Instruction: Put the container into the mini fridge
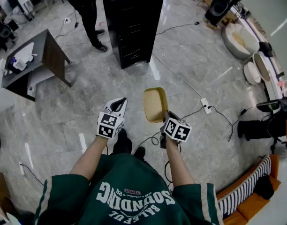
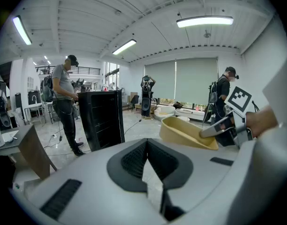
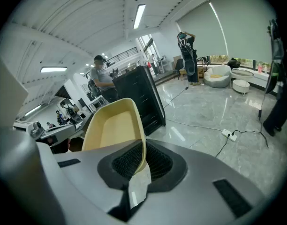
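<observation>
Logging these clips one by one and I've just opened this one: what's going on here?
A person standing on an open floor holds a gripper in each hand. The right gripper is shut on the rim of a tan container, which it holds up in the air. The left gripper is shut and holds nothing. The black mini fridge stands some way ahead, so the container is not yet in it. Another person stands beside the fridge.
</observation>
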`<state>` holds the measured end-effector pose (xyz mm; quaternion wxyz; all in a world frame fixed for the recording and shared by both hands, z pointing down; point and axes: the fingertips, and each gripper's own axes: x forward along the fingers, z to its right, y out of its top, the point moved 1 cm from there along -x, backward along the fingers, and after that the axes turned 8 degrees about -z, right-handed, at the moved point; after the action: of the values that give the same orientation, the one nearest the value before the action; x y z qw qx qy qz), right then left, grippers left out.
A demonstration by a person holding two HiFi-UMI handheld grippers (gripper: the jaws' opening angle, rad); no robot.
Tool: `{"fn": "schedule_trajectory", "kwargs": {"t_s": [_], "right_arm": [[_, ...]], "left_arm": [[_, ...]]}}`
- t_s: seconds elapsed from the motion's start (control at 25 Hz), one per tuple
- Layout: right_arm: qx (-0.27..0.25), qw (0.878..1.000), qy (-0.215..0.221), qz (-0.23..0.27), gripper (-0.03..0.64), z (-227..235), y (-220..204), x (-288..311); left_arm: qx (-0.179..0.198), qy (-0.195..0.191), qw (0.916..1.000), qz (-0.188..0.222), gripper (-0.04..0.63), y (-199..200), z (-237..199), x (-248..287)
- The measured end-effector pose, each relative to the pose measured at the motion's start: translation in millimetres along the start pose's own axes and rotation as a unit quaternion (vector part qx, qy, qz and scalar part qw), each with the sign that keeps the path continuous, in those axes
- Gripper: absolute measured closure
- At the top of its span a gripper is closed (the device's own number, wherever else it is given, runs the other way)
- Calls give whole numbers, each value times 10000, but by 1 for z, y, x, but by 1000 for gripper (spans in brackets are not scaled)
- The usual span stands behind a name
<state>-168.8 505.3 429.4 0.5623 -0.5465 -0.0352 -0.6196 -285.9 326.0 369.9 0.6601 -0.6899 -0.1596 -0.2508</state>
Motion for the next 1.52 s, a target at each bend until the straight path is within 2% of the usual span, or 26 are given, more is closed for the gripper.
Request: {"fn": "schedule_trajectory", "kwargs": {"t_s": [1.08, 1.52], "right_arm": [[-61, 10000, -24, -17, 571, 23, -18, -42], [-65, 9999, -72, -138, 571, 40, 6, -16]], "left_arm": [[-1, 80, 10000, 32, 581, 2, 40, -21], [-19, 19, 10000, -81, 581, 11, 28, 19]]}}
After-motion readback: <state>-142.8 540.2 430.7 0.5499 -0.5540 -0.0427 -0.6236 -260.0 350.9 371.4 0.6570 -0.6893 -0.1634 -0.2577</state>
